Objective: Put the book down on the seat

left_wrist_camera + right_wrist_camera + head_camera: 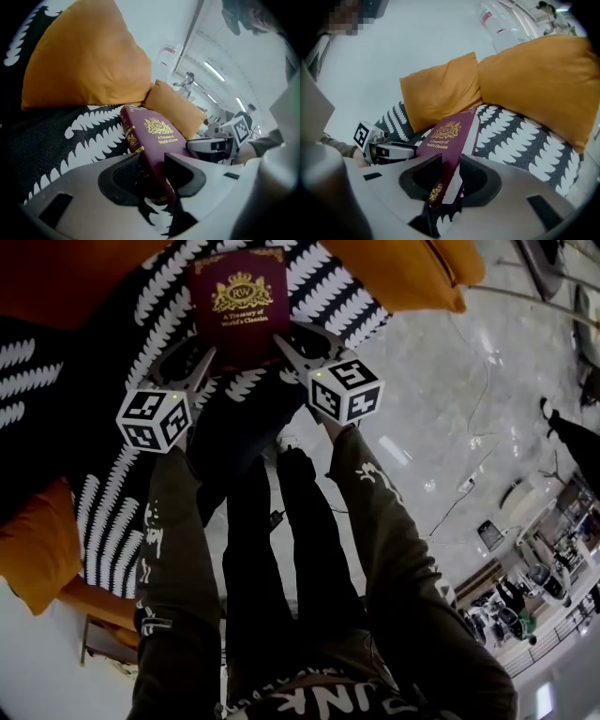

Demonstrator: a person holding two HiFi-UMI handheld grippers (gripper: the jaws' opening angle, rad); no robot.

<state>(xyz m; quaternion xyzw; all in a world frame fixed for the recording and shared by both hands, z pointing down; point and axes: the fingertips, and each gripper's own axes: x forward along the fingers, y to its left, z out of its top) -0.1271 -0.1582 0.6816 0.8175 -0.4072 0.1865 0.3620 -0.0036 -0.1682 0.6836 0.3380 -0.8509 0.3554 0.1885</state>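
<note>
A maroon book (239, 306) with gold print on its cover is over the black seat with white leaf pattern (94, 409). Its near edge is held at the two corners. My left gripper (204, 360) is shut on the spine-side corner of the book (157, 136), with a jaw against each face. My right gripper (287, 345) is shut on the other near corner of the book (447, 136), page edge showing. The book tilts, its far end low towards the seat (56, 140); whether it touches there I cannot tell. Each gripper shows in the other's view: right gripper (213, 146), left gripper (391, 151).
Orange cushions (84, 61) (440, 89) lean against the seat's back, right behind the book. Another orange cushion (37, 549) lies at the seat's near left. The person's legs in dark trousers (309, 549) stand on the pale marble floor (450, 409) in front of the seat.
</note>
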